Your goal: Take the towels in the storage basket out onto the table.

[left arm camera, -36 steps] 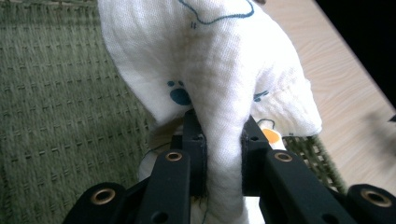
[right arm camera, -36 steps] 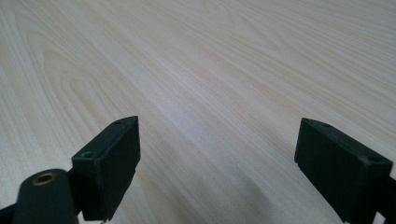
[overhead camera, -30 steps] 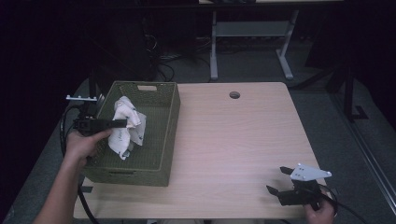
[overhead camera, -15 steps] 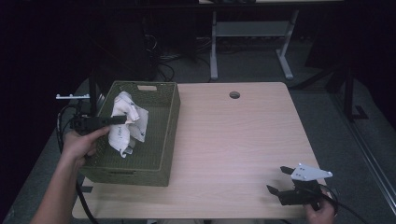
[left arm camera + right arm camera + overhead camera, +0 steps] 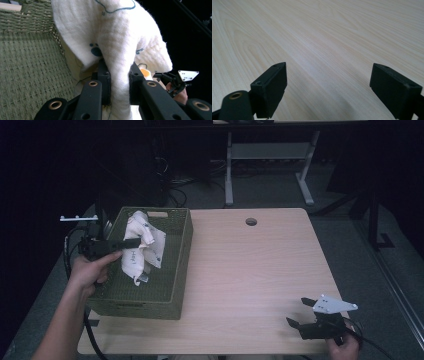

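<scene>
A white cloth point(image 5: 141, 247) with small blue prints hangs over the green woven basket point(image 5: 172, 285) at the table's left. My left gripper point(image 5: 131, 241) is shut on it. In the left gripper view the cloth point(image 5: 120, 50) is pinched between the two black jaws, and the left gripper point(image 5: 119, 87) holds it above the basket floor point(image 5: 27, 70). My right gripper point(image 5: 301, 312) rests near the table's front right corner, open. Its fingers point(image 5: 274, 82) stand wide apart over bare wood in the right gripper view, where the right gripper point(image 5: 337, 87) has nothing between them.
The light wooden table point(image 5: 250, 270) has a round cable hole point(image 5: 251, 222) near its far edge. Beyond the table stand a white desk frame point(image 5: 270, 155) and dark floor with cables. The basket takes up the table's left third.
My left gripper has lifted the cloth a little and drawn it toward the far end of the basket. The right gripper has stayed where it was.
</scene>
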The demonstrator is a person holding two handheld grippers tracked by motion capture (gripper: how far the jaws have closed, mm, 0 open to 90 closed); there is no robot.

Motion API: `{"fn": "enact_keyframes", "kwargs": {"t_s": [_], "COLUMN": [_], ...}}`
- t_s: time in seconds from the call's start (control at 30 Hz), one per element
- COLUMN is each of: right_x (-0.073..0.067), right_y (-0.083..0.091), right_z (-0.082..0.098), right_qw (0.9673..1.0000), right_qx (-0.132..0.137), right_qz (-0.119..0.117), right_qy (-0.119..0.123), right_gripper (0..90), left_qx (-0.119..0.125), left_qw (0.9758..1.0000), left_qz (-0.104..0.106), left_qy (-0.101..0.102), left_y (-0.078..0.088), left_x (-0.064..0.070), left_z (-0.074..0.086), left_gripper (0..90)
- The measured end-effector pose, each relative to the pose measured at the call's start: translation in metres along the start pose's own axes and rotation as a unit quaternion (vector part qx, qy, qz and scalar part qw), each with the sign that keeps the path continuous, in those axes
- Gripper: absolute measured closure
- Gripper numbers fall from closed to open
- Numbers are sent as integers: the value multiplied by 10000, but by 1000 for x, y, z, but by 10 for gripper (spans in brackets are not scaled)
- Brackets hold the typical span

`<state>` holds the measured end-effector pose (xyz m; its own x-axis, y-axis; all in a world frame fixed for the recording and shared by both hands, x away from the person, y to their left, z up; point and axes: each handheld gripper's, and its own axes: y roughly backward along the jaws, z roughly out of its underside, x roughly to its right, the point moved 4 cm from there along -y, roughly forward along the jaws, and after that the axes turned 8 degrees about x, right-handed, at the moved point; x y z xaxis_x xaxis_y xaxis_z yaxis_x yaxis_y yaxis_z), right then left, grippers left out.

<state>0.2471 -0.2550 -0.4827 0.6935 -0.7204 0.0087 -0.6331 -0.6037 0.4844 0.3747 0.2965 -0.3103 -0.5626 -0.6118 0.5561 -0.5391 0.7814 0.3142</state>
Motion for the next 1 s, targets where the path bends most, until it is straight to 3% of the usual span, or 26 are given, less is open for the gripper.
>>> {"fn": "enact_keyframes", "kwargs": {"t_s": [0.47, 1.0], "right_x": [-1, -1], "right_y": [0, 0], "right_z": [-3, -4], "right_qw": [10000, 10000], "right_qx": [67, 80], "right_qz": [-29, -27], "right_qy": [36, 37], "right_gripper": [140, 140], "left_qx": [-33, -275], "left_qw": [9998, 9982], "left_qz": [155, 388], "left_qy": [-142, -377], "left_y": [-15, -42], "left_x": [22, 44], "left_z": [-9, -9], "left_gripper": [774, 775]}}
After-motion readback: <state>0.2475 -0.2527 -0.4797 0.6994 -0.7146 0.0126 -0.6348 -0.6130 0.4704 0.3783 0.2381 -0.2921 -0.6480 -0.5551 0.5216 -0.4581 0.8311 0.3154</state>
